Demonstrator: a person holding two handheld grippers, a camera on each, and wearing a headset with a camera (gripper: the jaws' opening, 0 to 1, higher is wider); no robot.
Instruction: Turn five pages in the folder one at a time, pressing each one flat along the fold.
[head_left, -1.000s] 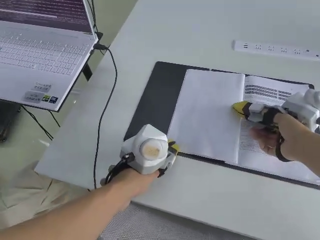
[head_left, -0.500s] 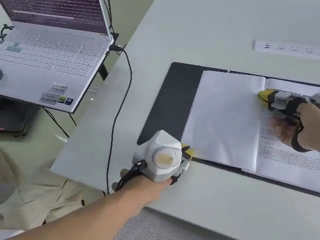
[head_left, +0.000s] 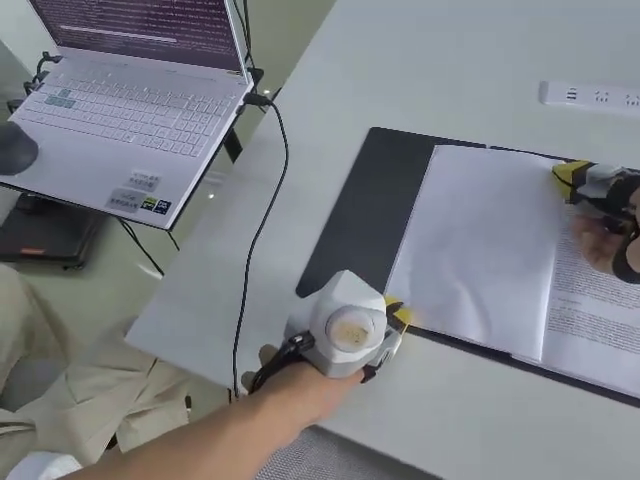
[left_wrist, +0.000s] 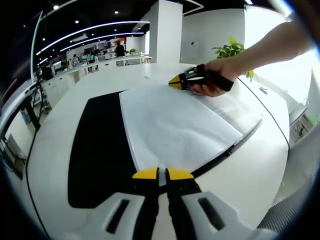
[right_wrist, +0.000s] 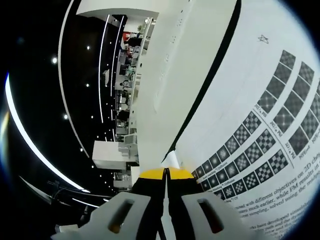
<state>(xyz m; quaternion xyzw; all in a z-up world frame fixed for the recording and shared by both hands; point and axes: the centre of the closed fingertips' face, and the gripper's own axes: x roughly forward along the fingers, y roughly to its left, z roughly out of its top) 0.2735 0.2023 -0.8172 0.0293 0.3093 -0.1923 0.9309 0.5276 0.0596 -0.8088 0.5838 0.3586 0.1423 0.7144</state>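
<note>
I'm holding my left gripper (head_left: 397, 317) at the near edge of the worktop (head_left: 440, 70), tips sitting at the near left corner of the blank turned page (head_left: 480, 240). In the left gripper view its jaws are squeezing together with a hairline gap at that page's near edge (left_wrist: 162, 174); I cannot tell whether any paper is caught between them. The folder (head_left: 370, 200) is lying open and flat on the worktop, with its black inner cover showing to the left of the blank page. The printed page (head_left: 590, 300) is lying to the right of the fold.

I'm keeping my right gripper (head_left: 570, 178) down at the far end of the fold, where the blank page meets the printed one, and my right hand (head_left: 605, 235) is hovering over the printed page. In the right gripper view those jaws are clenching tight, yellow tips together (right_wrist: 165, 173), grasping nothing, with rows of checker figures on the printed page (right_wrist: 260, 125) just ahead and to the right. The left gripper view is catching that same gripper across the blank page, at the far side.

A laptop (head_left: 130, 110) is standing open off the worktop's left side, with a black cable (head_left: 262, 215) trailing down over the edge. A white power strip (head_left: 590, 97) is lying beyond the folder.
</note>
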